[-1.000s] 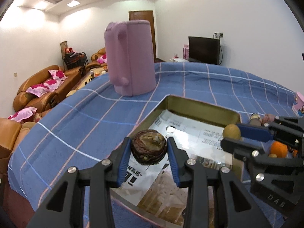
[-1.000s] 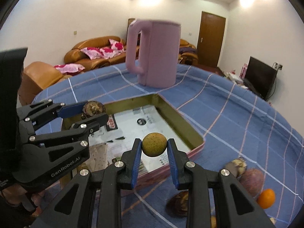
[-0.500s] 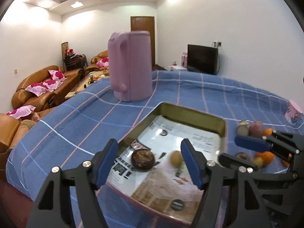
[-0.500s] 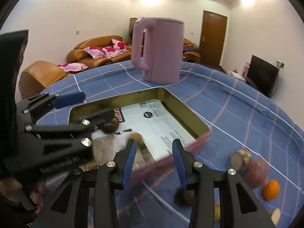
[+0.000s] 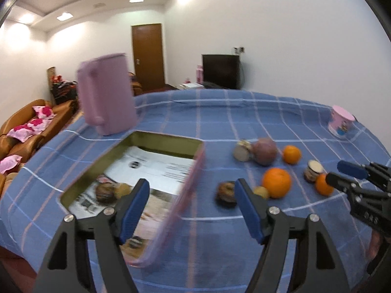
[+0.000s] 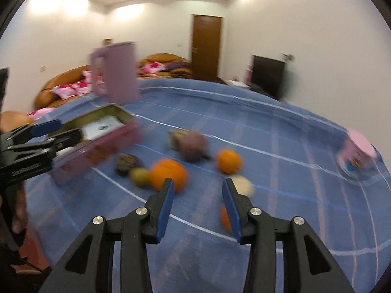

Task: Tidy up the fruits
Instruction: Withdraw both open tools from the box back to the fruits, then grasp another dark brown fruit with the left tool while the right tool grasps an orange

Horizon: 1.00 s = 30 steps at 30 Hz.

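Blue-padded and holding nothing, the left gripper is hanging with its jaws opening wide over the near right rim of the tin tray, with only the tray's pink wall and bare checked tablecloth between the pads. The right gripper is also empty, its jaws standing partly apart above the cloth, with no fruit between them.

Two fruits are already lying in the tray on its paper lining: a dark wrinkled fruit and a small yellow-green fruit, touching each other near the left finger of the left gripper. The rest are sitting loose on the cloth to the right of the tray: another dark wrinkled fruit, a small yellowish fruit, a large orange, a purple round fruit, a smaller orange and a few cut pieces whose kind is too blurred to name.

What the next pick is turning on is likely this cluster's position. From the right wrist view the large orange is lying just beyond and slightly left of the left pad, while a pale cut piece is sitting just past the right pad. The right gripper is pointing straight into the cluster and looks nearer to most of it; the left gripper is nearest the dark fruit just beside its right finger. These fruits are roundish, so no long axis is constraining the approach.
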Tool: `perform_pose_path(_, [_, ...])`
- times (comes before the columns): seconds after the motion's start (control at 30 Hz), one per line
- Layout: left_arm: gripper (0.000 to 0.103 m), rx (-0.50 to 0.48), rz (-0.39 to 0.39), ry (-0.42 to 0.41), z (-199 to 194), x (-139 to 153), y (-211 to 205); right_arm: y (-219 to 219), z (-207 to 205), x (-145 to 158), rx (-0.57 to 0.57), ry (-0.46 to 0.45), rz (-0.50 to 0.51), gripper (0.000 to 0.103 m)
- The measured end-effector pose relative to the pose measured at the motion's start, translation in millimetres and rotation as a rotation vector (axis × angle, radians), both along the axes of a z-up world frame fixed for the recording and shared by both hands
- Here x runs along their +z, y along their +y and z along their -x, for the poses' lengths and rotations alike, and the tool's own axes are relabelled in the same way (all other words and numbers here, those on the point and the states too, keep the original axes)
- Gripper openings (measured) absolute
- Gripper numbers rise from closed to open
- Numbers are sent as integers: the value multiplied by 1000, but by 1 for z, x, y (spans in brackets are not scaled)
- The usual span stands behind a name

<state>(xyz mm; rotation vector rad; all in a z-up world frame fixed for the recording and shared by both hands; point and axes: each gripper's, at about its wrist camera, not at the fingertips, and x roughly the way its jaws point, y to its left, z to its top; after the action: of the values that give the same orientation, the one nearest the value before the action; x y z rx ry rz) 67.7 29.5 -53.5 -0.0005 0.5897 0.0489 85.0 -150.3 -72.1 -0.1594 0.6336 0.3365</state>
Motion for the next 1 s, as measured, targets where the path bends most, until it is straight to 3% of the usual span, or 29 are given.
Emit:
perform_pose_path(0.23, [73, -49, -18, 78, -13, -16, -28, -23, -8, -11, -43, 68, -30, 43])
perform_pose_path(0.3, [68, -64, -22, 108, -17, -21, -32, -23, -10, -13, -46, 75, -19, 43])
perform_pose_path(0.37, [54, -79, -30, 130, -21, -24, -35, -24, -15, -15, -46, 100, -29, 43])
perform_pose_path(0.47, [48, -92, -38, 166, -27, -29, -39, -27, -16, -17, -51, 102, -37, 43])
perform_pose_path(1.0, [40, -84, -9, 289, -69, -47, -36, -26, -32, -31, -28, 218, -40, 43])
